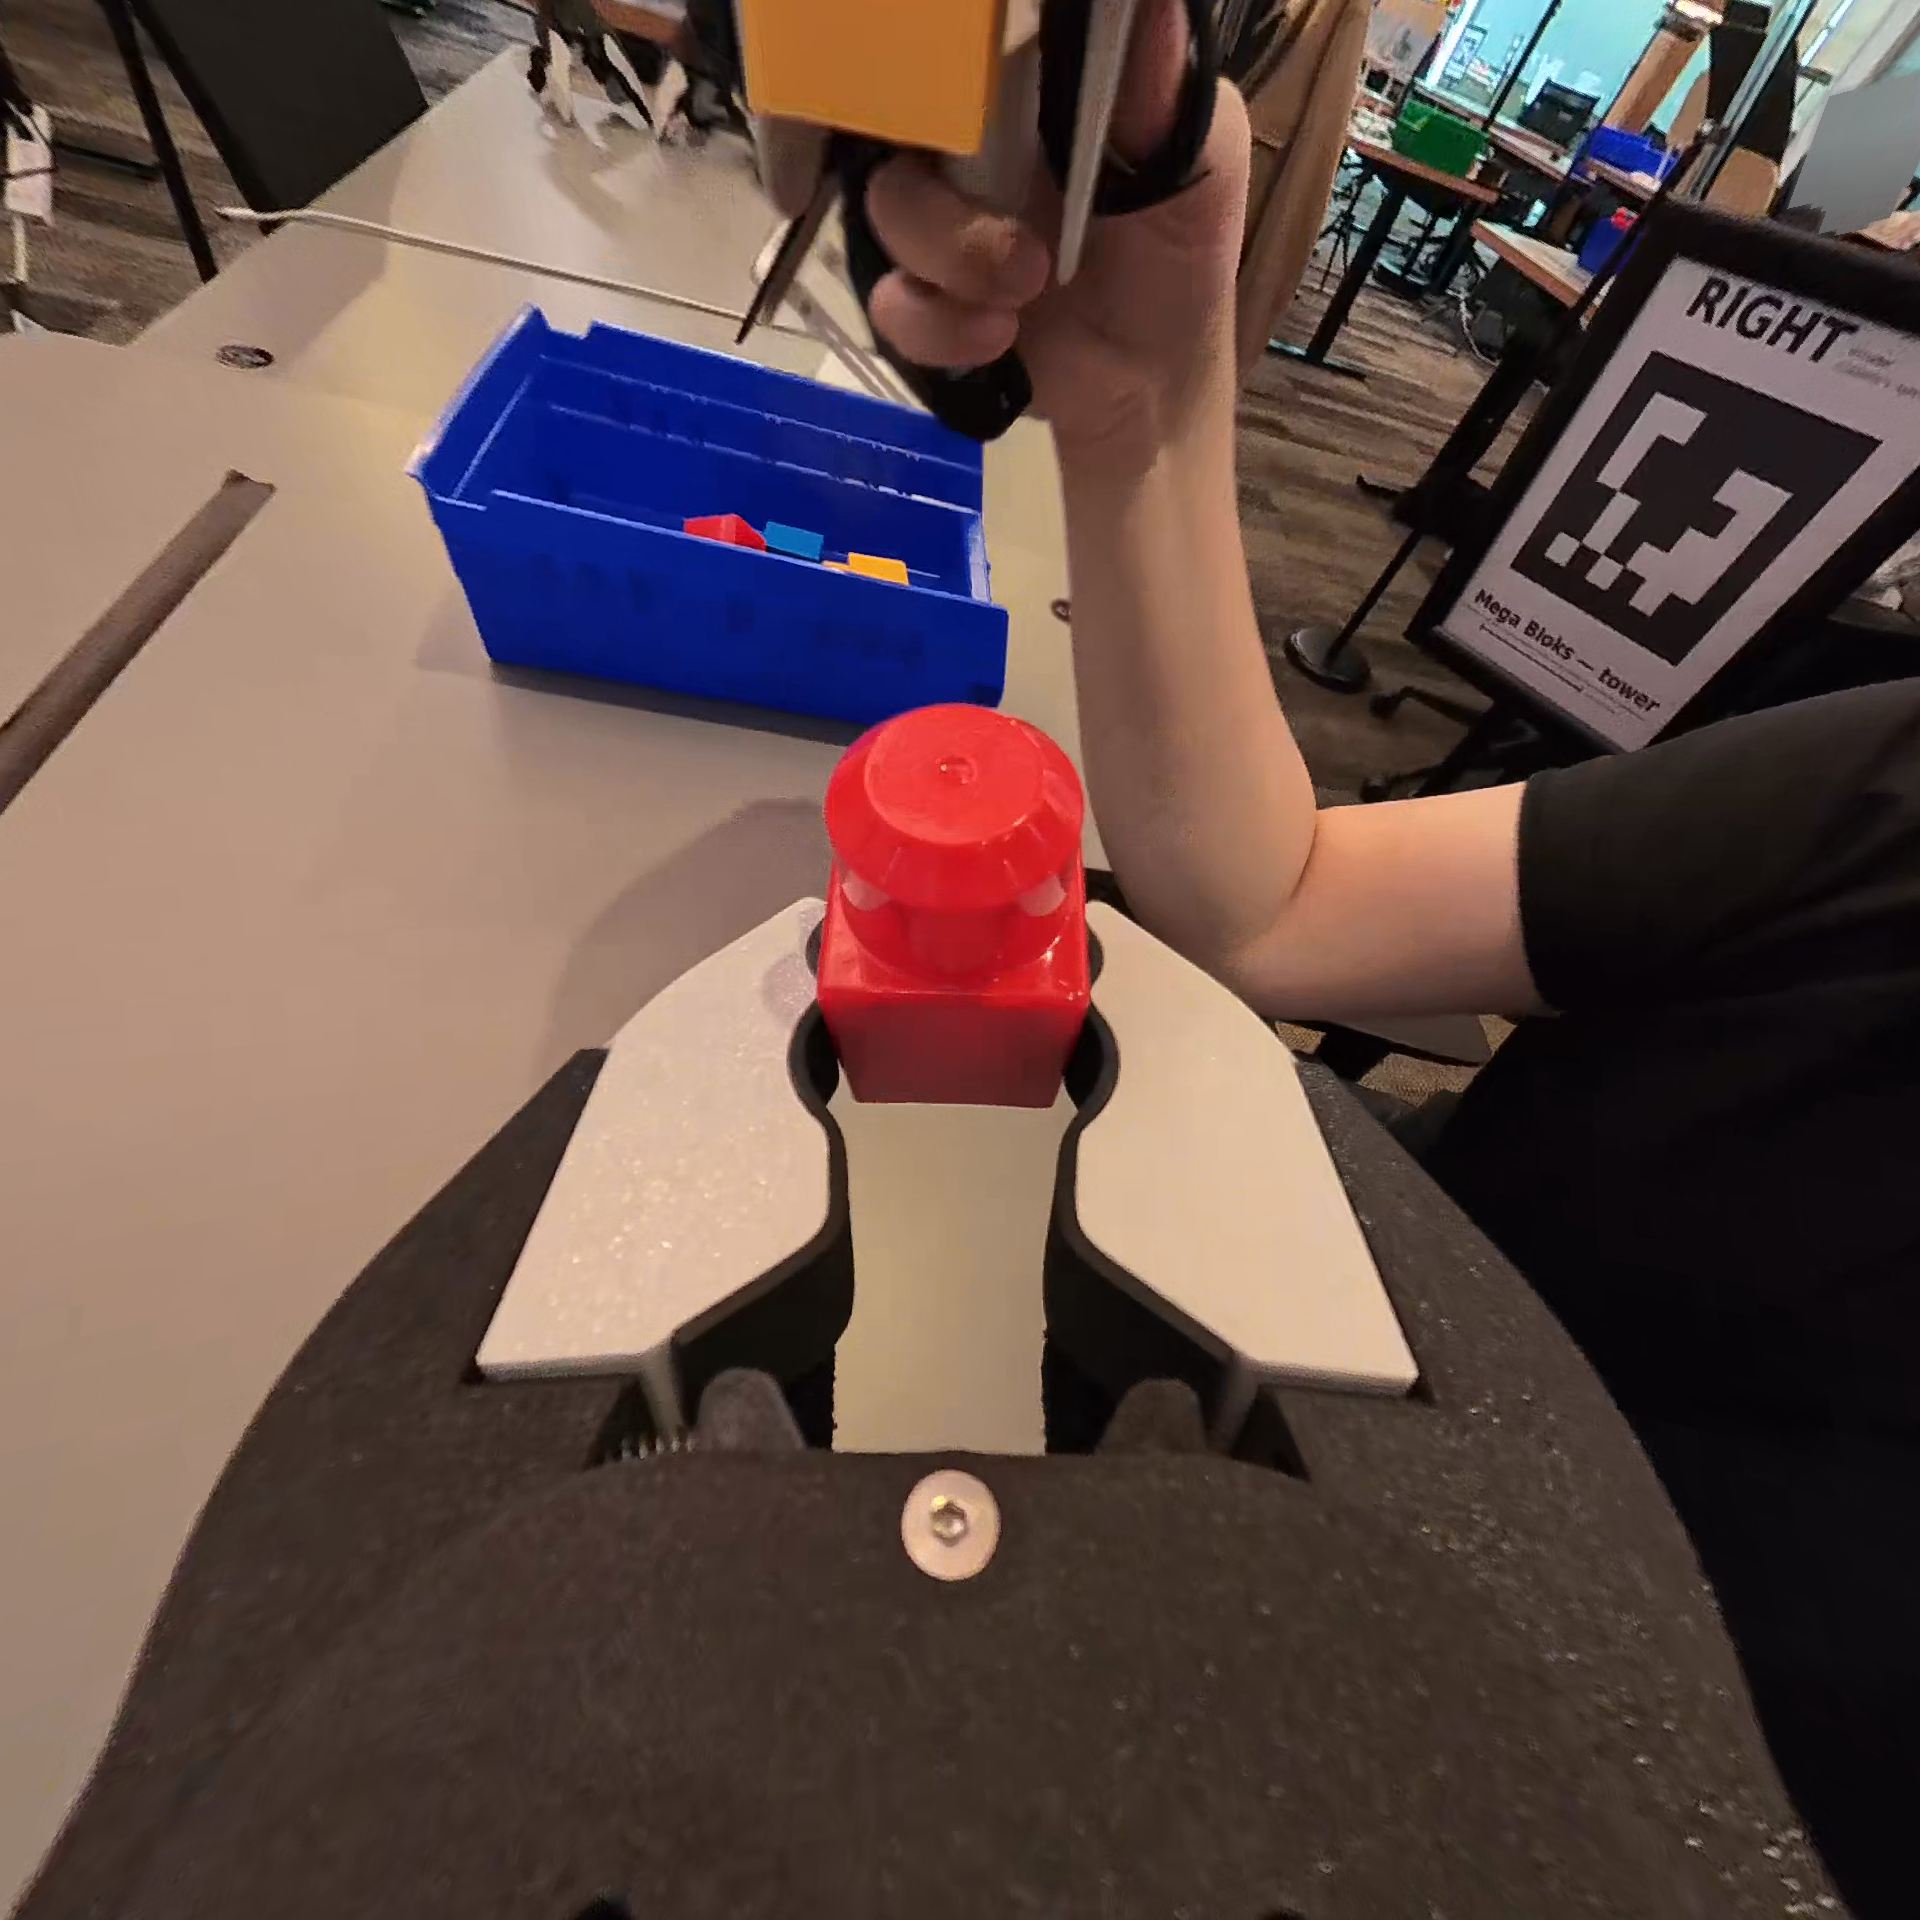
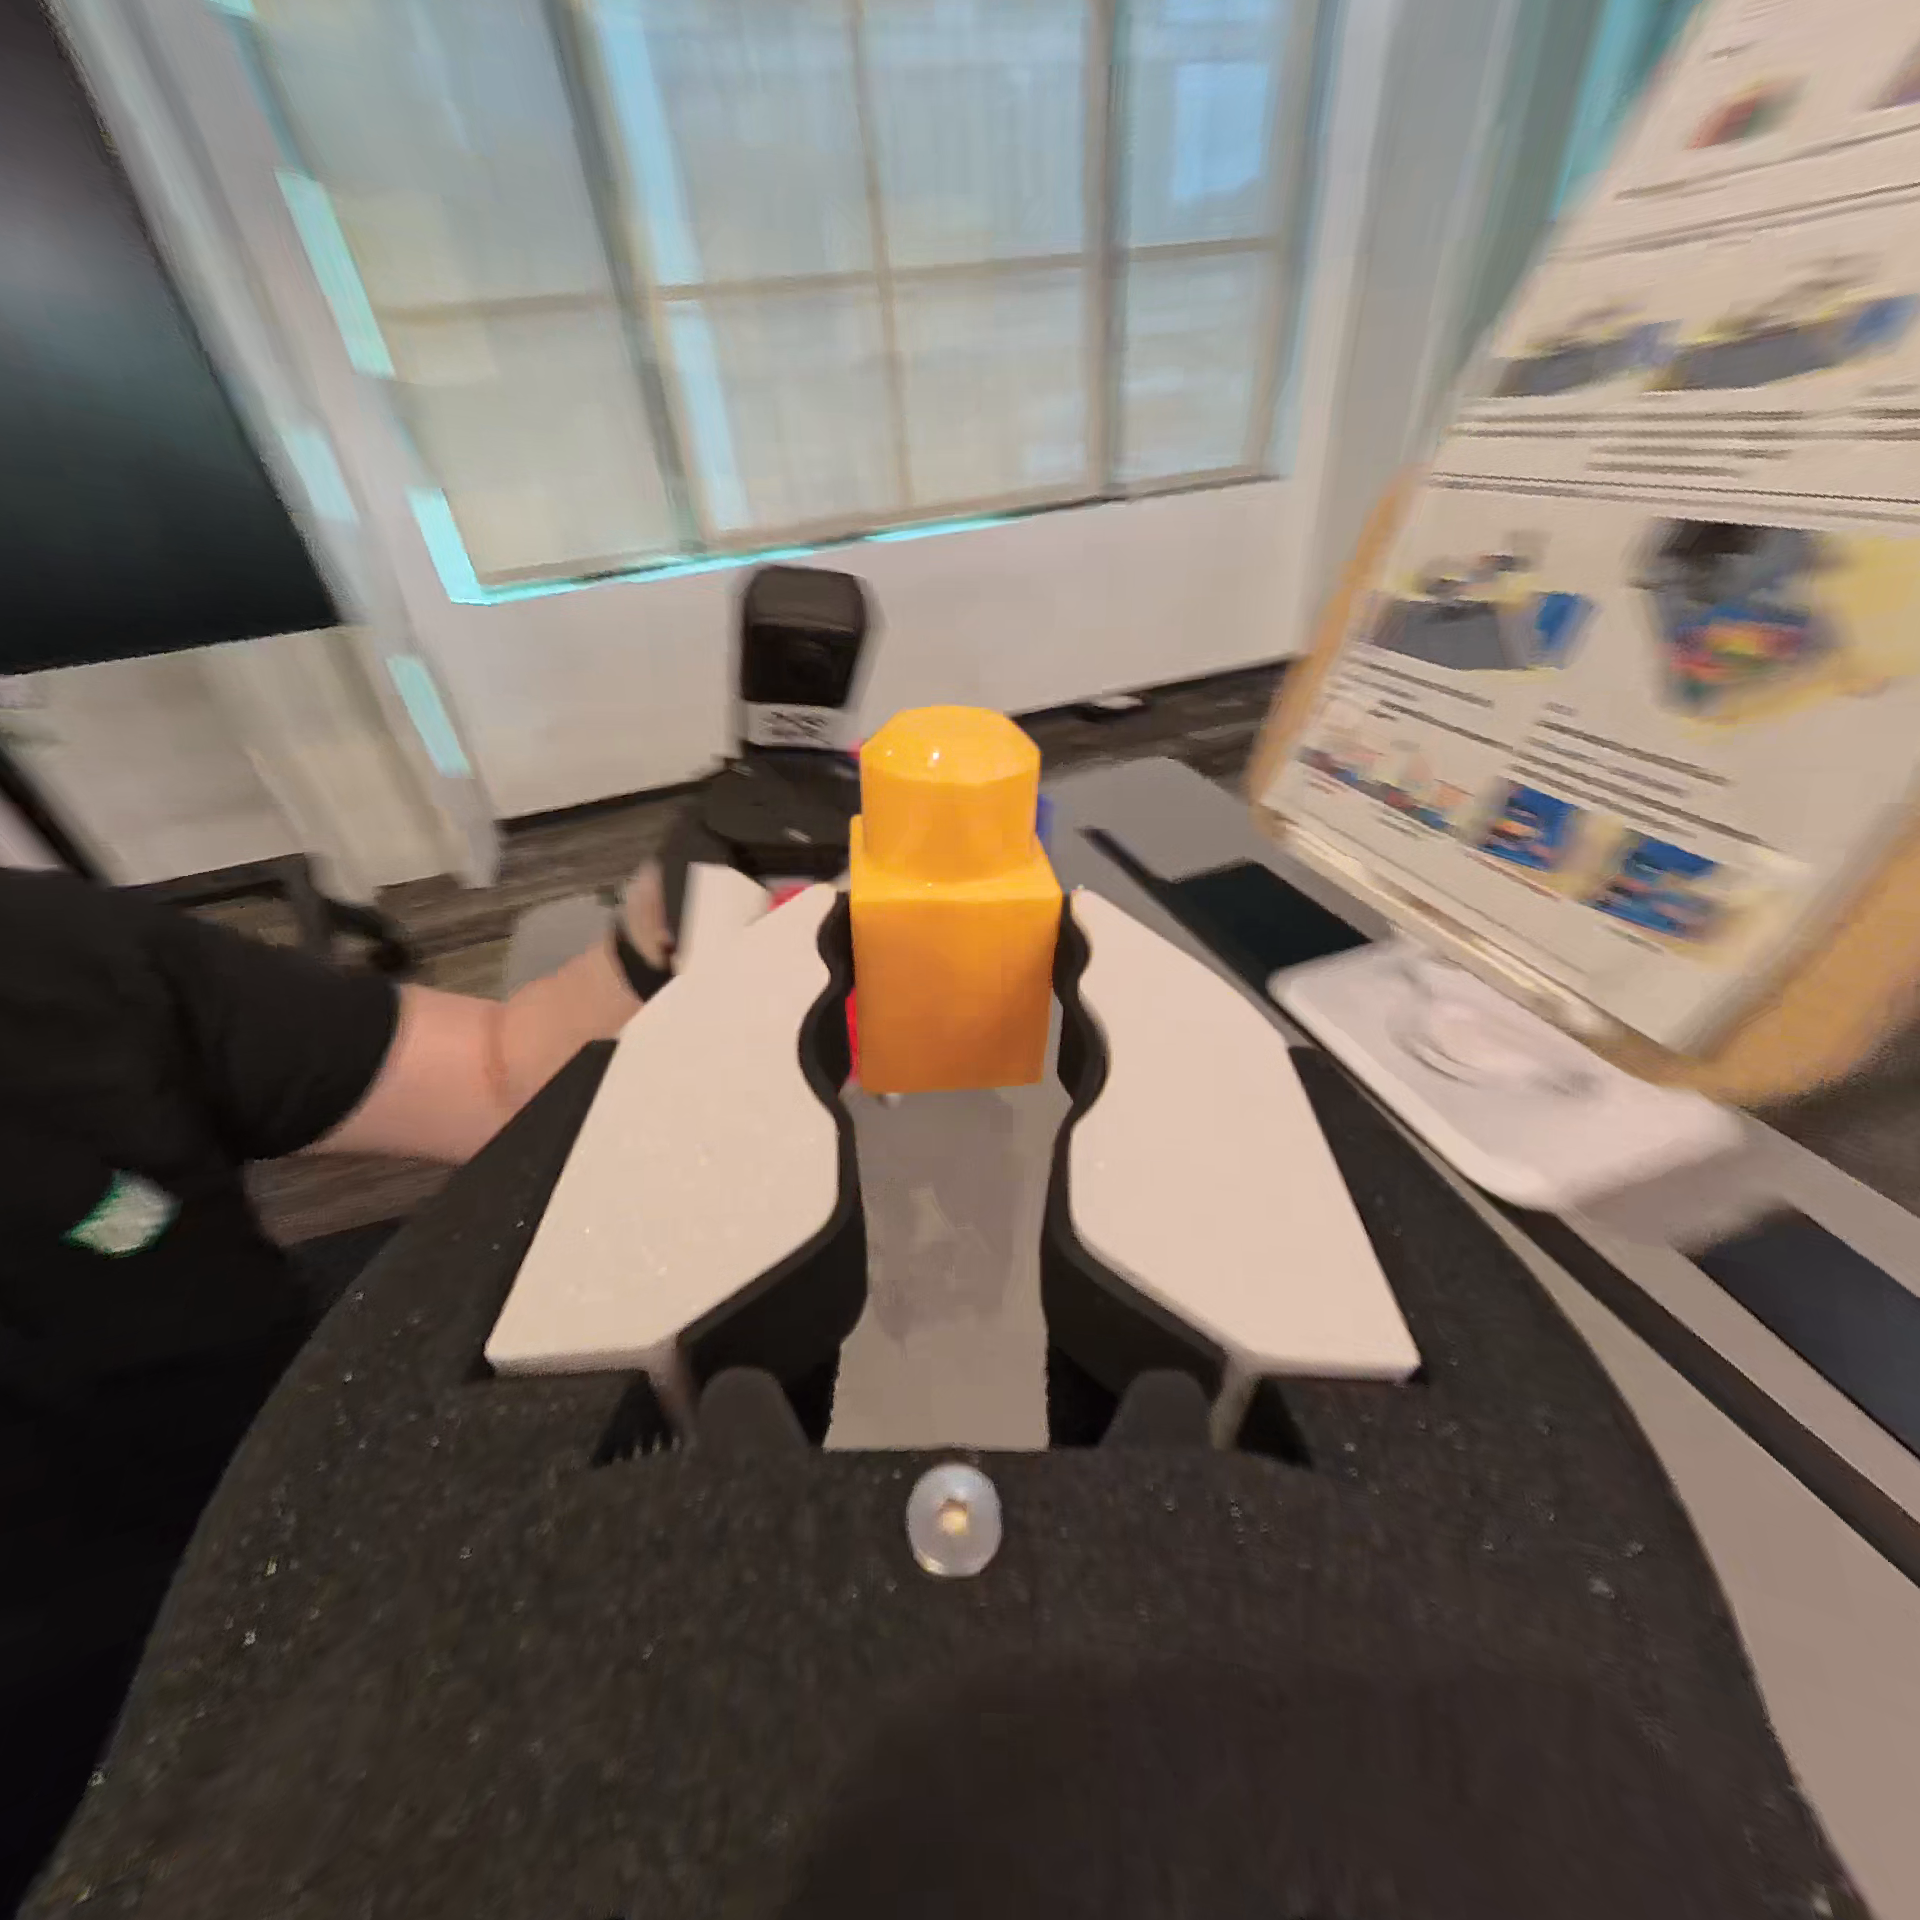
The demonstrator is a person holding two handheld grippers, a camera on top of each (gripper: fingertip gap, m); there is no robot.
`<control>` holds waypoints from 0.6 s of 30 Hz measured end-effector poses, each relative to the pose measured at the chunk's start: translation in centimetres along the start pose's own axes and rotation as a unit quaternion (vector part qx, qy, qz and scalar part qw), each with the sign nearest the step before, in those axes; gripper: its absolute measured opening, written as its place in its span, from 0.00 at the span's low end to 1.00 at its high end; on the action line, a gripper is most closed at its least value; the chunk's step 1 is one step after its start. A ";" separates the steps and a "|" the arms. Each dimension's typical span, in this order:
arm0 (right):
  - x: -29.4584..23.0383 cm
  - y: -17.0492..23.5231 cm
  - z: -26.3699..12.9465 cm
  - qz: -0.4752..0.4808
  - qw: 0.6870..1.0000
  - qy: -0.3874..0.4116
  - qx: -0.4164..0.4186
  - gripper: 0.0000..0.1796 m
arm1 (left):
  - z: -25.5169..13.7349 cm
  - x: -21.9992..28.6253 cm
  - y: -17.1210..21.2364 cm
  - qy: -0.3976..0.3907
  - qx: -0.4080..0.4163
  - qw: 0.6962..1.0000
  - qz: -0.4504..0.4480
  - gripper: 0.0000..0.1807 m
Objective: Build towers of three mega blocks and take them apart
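Observation:
My left gripper (image 1: 951, 997) is shut on a red mega block (image 1: 951, 904) with its round stud facing forward, held just above the grey table (image 1: 312, 935). My right gripper (image 2: 951, 987) is shut on an orange mega block (image 2: 948, 914), stud forward, lifted in the air. In the left wrist view the orange block (image 1: 873, 62) and the person's hand (image 1: 1091, 260) holding the right gripper sit high above the red block. In the right wrist view the left gripper shows behind the orange block, with a bit of red beside it.
A blue bin (image 1: 717, 530) stands farther back on the table, holding red, blue and orange blocks. The person's forearm (image 1: 1184, 727) crosses at the right. A framed sign with a black-and-white marker (image 1: 1704, 499) stands right. In the right wrist view, a poster board (image 2: 1621, 520) and a white tray (image 2: 1475, 1070) lie right. The grippers' ends are close to 15 cm from one another.

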State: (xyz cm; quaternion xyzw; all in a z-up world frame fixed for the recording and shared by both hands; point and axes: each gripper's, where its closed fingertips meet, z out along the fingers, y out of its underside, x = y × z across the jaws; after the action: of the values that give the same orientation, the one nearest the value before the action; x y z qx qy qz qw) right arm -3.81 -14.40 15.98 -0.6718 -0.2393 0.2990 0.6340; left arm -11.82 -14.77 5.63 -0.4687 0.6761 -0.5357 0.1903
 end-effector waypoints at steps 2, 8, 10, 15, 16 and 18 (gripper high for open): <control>3.9 1.3 -5.6 -0.012 0.985 0.166 -0.040 0.20 | -0.9 -0.1 -0.6 -0.006 0.017 1.000 -0.002 0.22; 11.9 14.0 -26.4 0.199 0.810 0.524 -0.174 0.20 | -2.7 0.0 -1.6 -0.014 0.044 0.999 0.001 0.22; 12.9 18.0 -28.9 0.257 0.787 0.529 -0.184 0.20 | -2.8 0.0 -1.6 -0.014 0.045 0.999 -0.002 0.22; 14.7 23.3 -27.4 0.309 0.794 0.470 -0.233 0.20 | -2.5 0.1 -1.3 -0.011 0.037 0.999 -0.004 0.22; 14.9 23.9 -26.6 0.301 0.796 0.458 -0.256 0.20 | -2.3 0.1 -1.2 -0.010 0.036 0.999 -0.004 0.22; 15.4 24.9 -25.6 0.291 0.794 0.446 -0.293 0.20 | -2.2 0.1 -1.1 -0.006 0.032 0.999 -0.006 0.22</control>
State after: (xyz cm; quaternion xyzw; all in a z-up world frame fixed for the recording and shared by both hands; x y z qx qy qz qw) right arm 23.72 -23.76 -9.89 -0.9222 0.2008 0.0523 0.3265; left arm -13.03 -13.69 7.46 -0.4697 0.6544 -0.5554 0.2066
